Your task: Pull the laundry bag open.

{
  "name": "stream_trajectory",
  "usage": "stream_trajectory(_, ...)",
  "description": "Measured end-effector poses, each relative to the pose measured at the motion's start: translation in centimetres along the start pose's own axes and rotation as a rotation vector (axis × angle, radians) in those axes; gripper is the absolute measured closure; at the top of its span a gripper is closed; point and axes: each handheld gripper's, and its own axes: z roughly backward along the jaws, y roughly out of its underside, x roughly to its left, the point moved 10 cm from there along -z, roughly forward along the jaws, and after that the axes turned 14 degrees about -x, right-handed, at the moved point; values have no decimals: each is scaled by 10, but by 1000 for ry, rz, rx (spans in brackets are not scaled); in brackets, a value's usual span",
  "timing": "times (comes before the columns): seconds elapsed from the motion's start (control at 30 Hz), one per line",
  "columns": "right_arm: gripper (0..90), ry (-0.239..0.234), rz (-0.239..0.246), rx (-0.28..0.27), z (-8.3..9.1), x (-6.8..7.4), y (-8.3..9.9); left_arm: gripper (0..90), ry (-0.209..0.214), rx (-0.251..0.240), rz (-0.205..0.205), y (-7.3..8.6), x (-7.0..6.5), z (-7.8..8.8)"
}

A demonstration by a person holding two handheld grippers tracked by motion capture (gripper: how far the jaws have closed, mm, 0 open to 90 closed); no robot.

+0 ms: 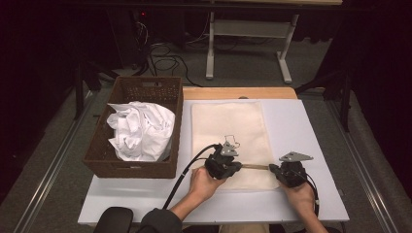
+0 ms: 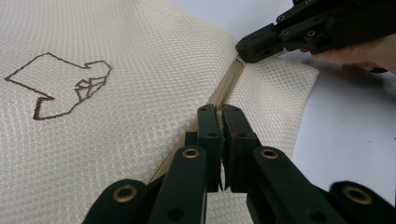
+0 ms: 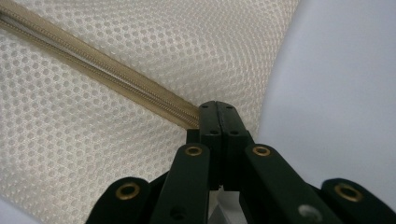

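High view: fixed overhead on the person's side, facing forward and down, whole bench [image 1: 301, 121] in frame. Left gripper view: very close, low over the mesh bag [image 2: 140, 93], looking along its zipper [image 2: 229, 84] toward the right tool [image 2: 252, 46]. Right gripper view: closer still, same zipper. All three share that zipper strip.

The flat cream mesh laundry bag [image 1: 227, 127] is woven cloth with a fine, matt honeycomb of tiny holes, stitched with a brown thread outline [image 2: 60, 84] and crossed by a tan fabric zipper tape [image 3: 100, 67] with fine ribbed teeth. The black gripper jaws [image 3: 218, 122] look like hard matt plastic with brass-coloured metal rivets, and the pale grey table top [image 1: 311, 127] is smooth with a soft sheen. The dark brown woven basket [image 1: 99, 162] has a rough wicker texture and holds crumpled white cloth [image 1: 141, 130], soft and matt.
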Motion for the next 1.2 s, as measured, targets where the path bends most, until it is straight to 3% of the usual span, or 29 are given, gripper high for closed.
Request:
stream_trajectory(0.4,900,5,-13,1,0,0,0,870,-7,-3,5,1,4,9)
stream_trajectory(1.2,900,5,6,1,0,0,0,870,-8,-15,17,5,9,26)
